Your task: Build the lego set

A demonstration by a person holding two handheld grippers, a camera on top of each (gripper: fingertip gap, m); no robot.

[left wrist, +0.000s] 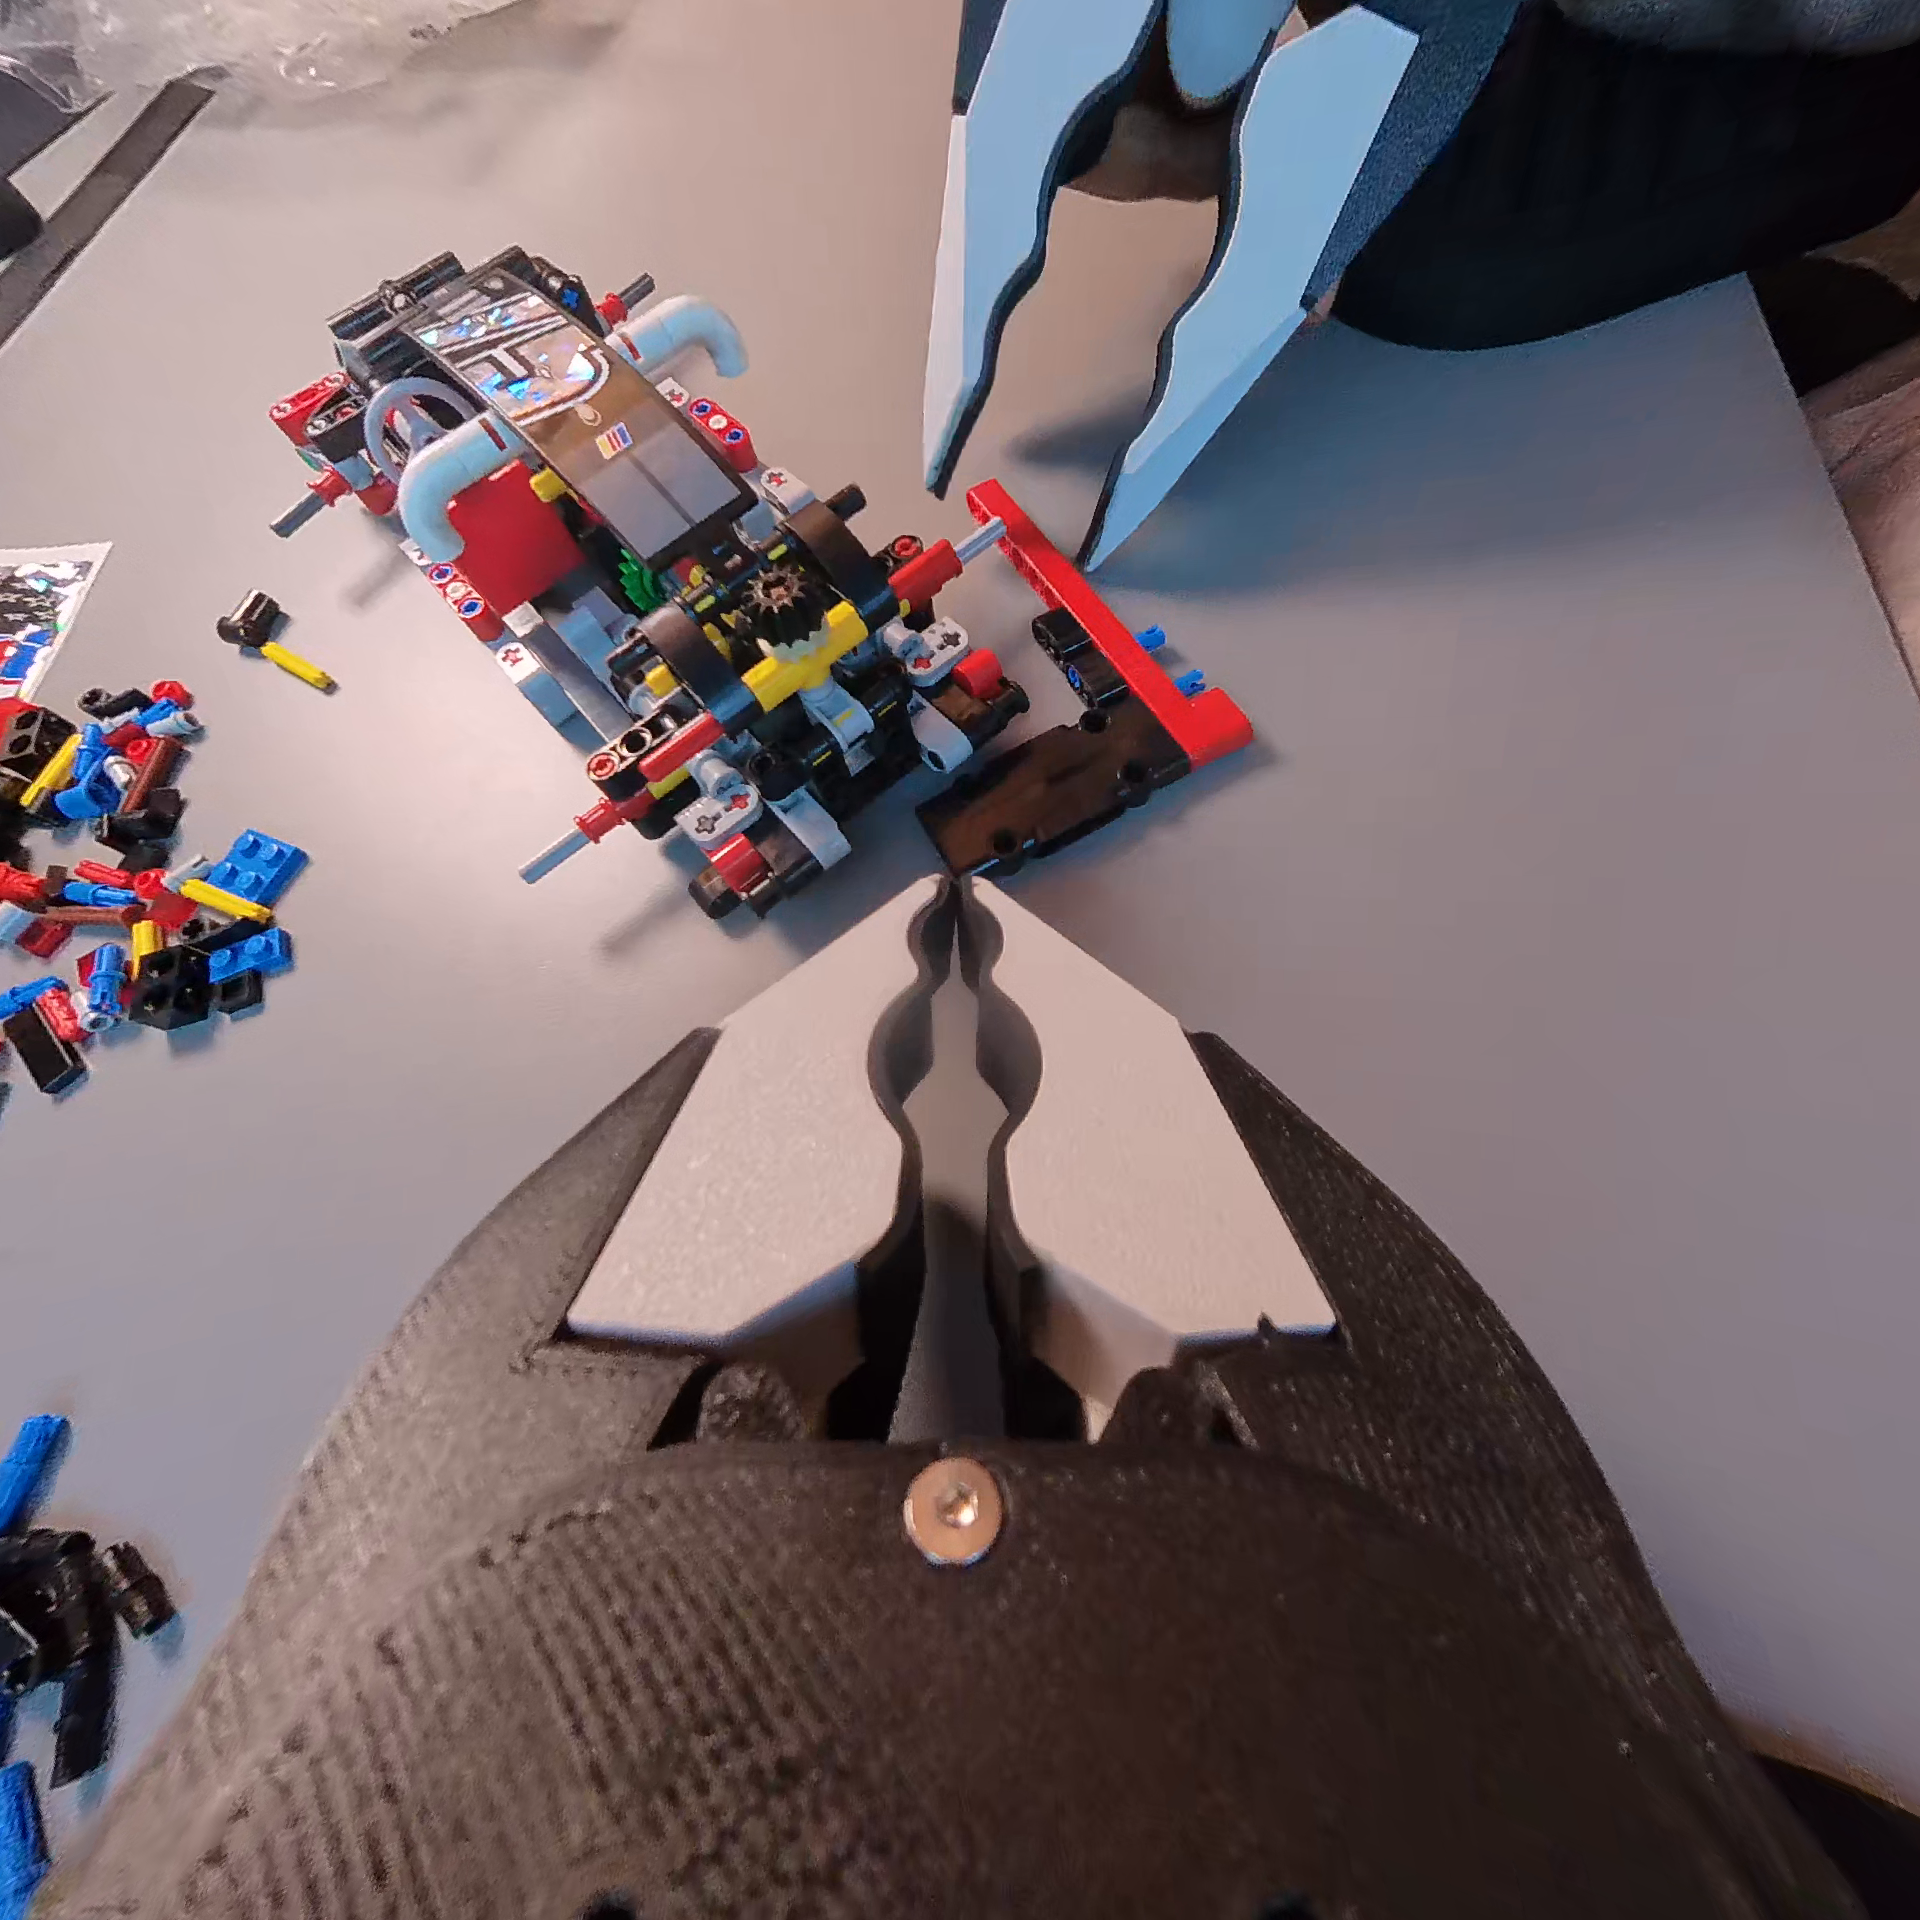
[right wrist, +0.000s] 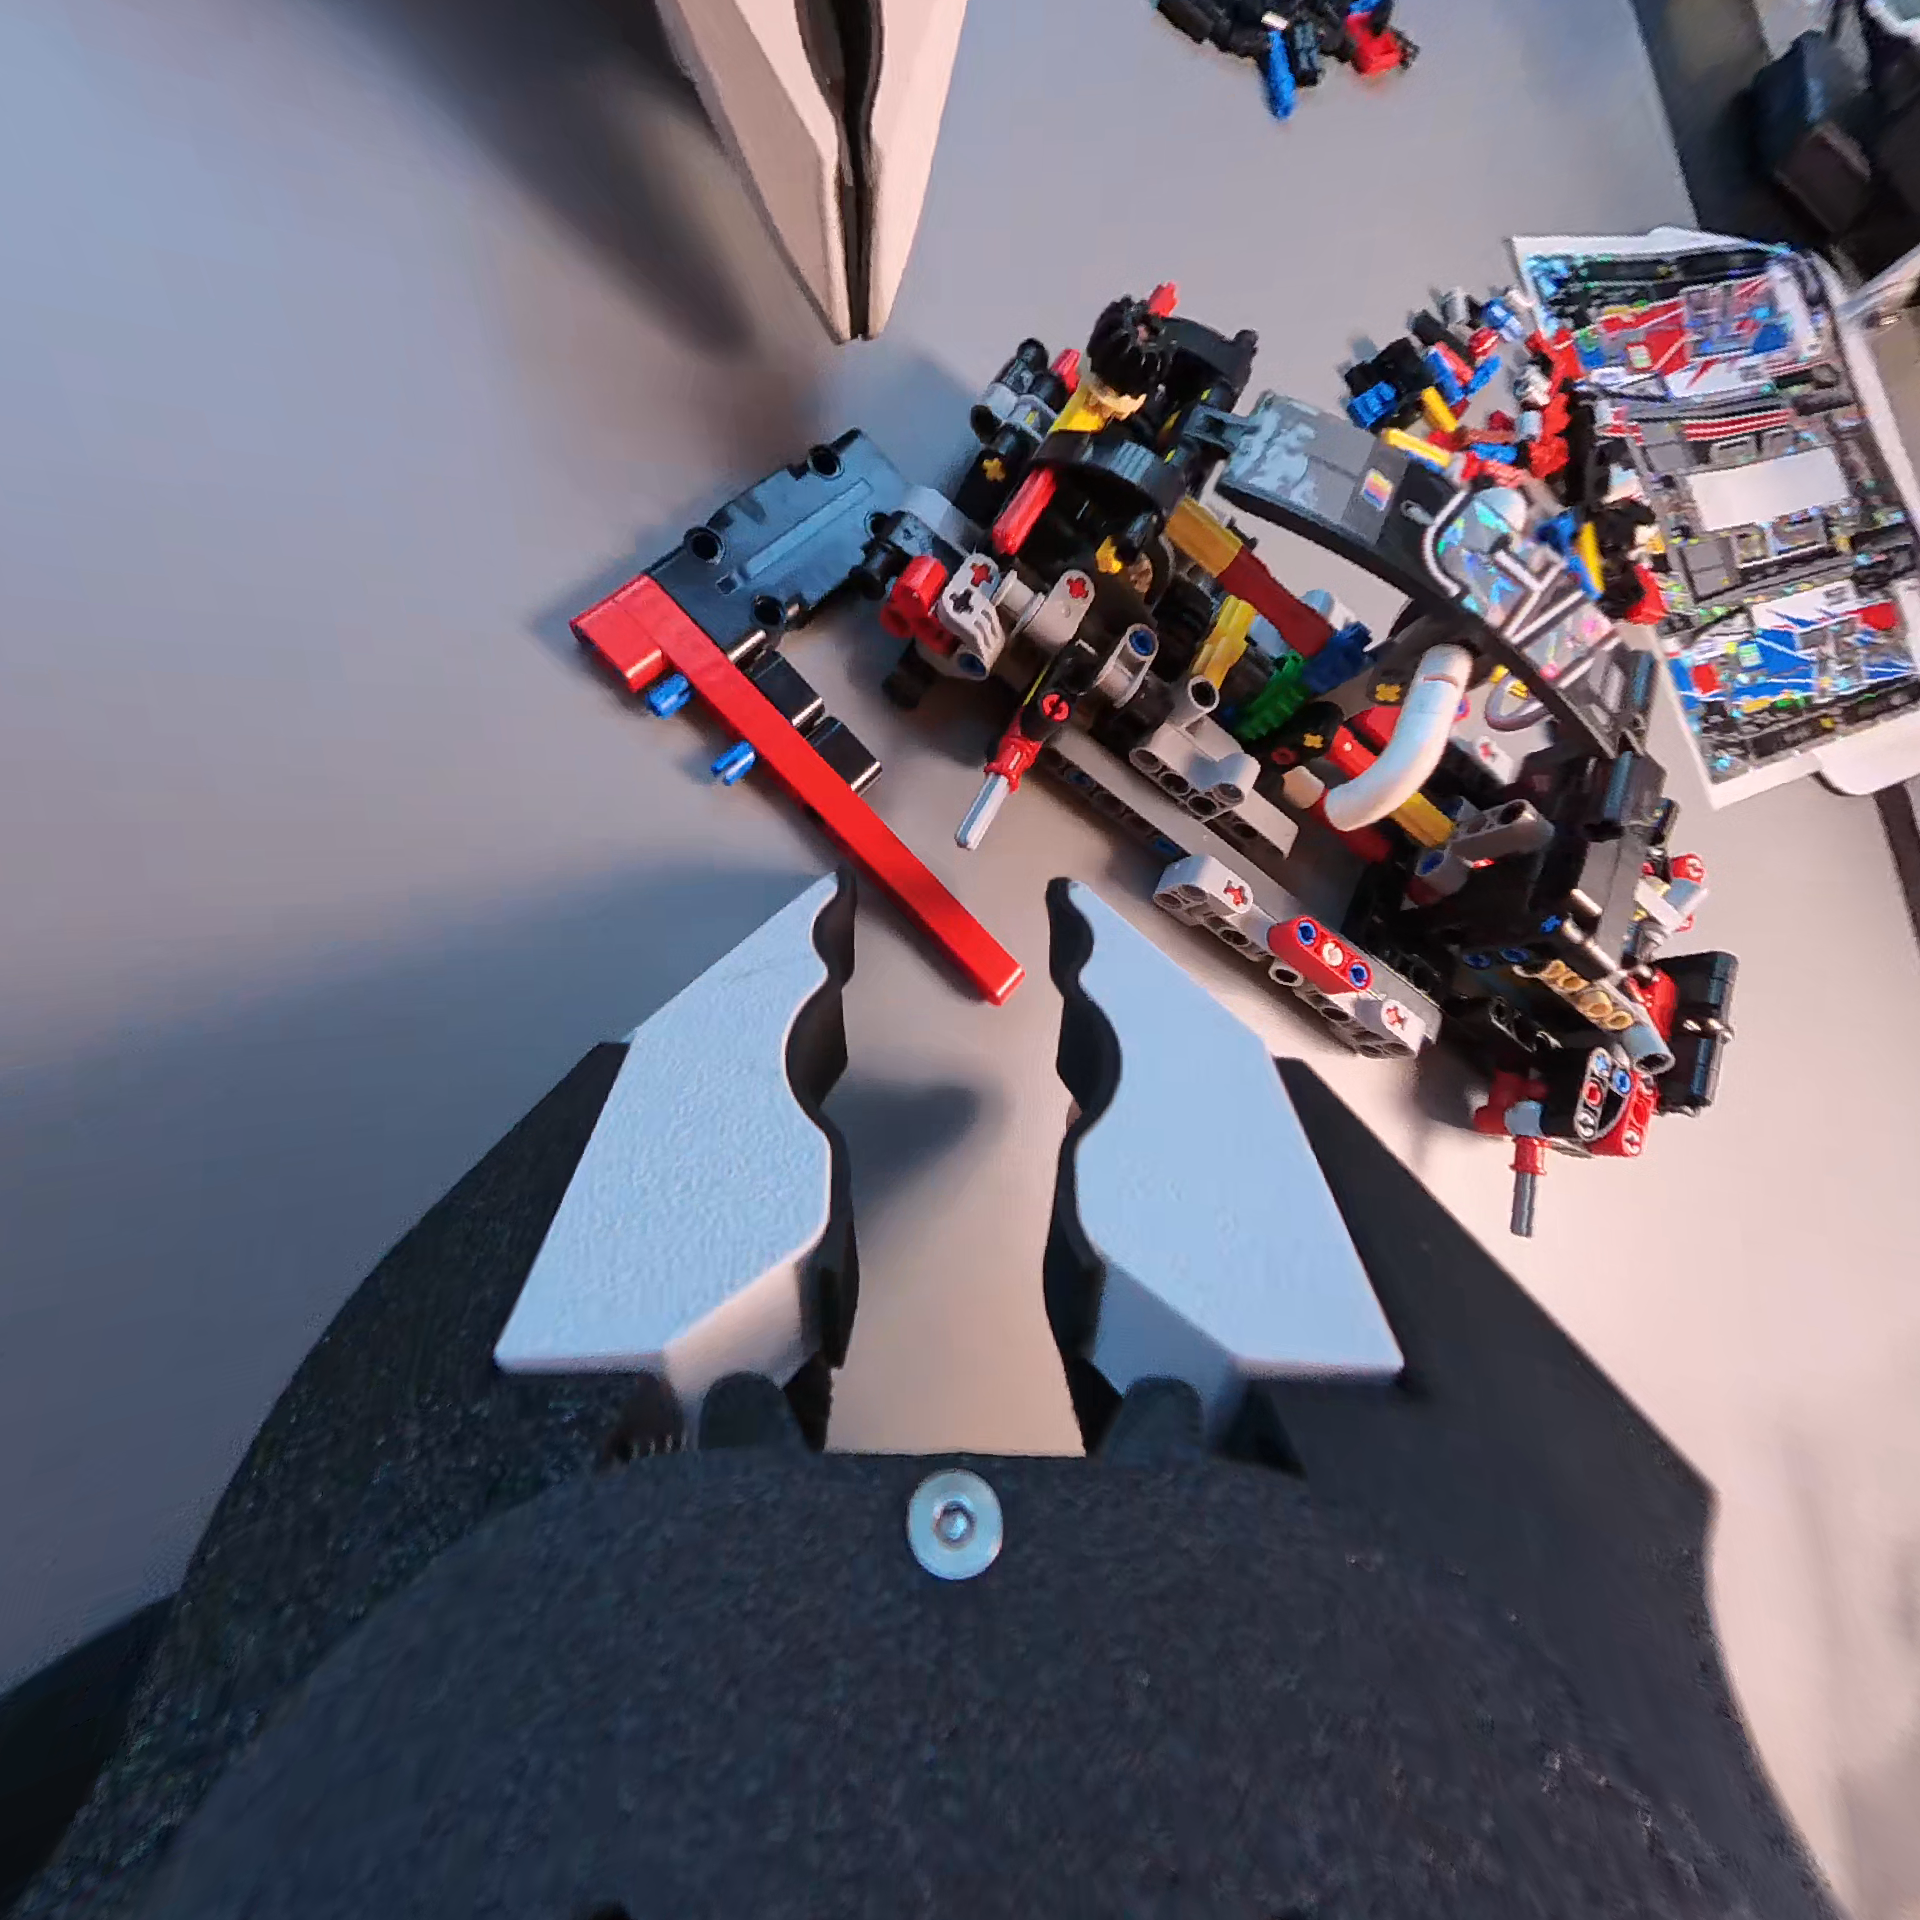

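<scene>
The part-built lego car (left wrist: pixel 644 582) lies on the grey table (left wrist: pixel 1455 935); it also shows in the right wrist view (right wrist: pixel 1299 675). Beside it lies a long red beam (left wrist: pixel 1101 613) joined to a black panel (left wrist: pixel 1049 790). My left gripper (left wrist: pixel 956 883) is shut, with nothing between its tips, just short of the panel's near corner. My right gripper (right wrist: pixel 951 888) is open. The free end of the red beam (right wrist: pixel 831 800) lies between its fingers, with gaps on both sides. The black panel (right wrist: pixel 800 530) lies at the beam's far end.
A pile of loose small parts (left wrist: pixel 135 873) lies left of the car. A sticker sheet (right wrist: pixel 1745 520) lies beyond the car in the right wrist view, and another small pile (right wrist: pixel 1299 42) lies at the top. The table's edge (left wrist: pixel 1829 520) runs on the right. Left tips to right tips: about 10 cm.
</scene>
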